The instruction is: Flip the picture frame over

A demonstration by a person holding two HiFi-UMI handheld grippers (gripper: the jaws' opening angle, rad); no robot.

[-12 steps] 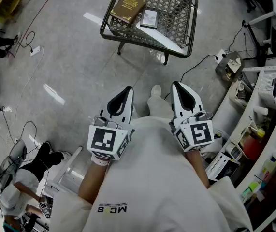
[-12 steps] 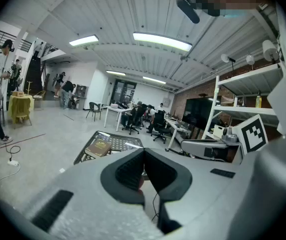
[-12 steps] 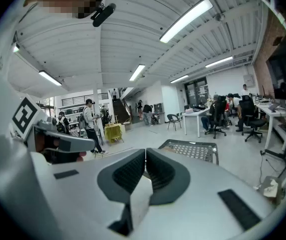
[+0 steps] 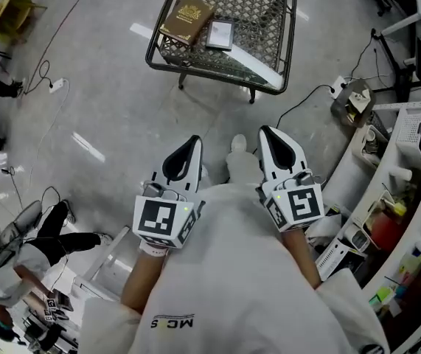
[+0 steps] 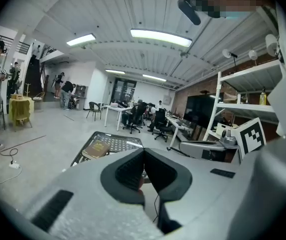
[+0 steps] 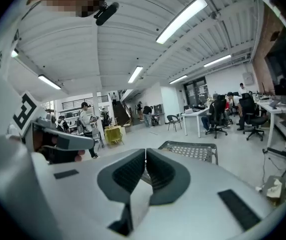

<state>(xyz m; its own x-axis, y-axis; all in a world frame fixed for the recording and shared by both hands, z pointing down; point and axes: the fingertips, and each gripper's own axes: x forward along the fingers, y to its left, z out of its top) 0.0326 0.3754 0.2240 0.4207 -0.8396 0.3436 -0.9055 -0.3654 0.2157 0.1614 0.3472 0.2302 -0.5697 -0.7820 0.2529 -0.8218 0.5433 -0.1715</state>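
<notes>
Ahead, picture frame (image 4: 220, 33) lies flat on mesh tabletop (image 4: 287, 46), left half, just beside brown book (image 4: 187, 20), long axis near-to-far. Left gripper (image 4: 193, 140) and right gripper (image 4: 268, 131): jaws pressed together, holding nothing.

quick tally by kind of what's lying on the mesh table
book: 1
picture frame: 1
total: 2 on the mesh table
pale streak by the near rim looks like floor glare, not counted

White shirt (image 4: 232, 271), near the bottom edge of the head view: dark print (image 4: 172, 321) reading "MC", an unclear character, then "S". Nothing else is legible.
</notes>
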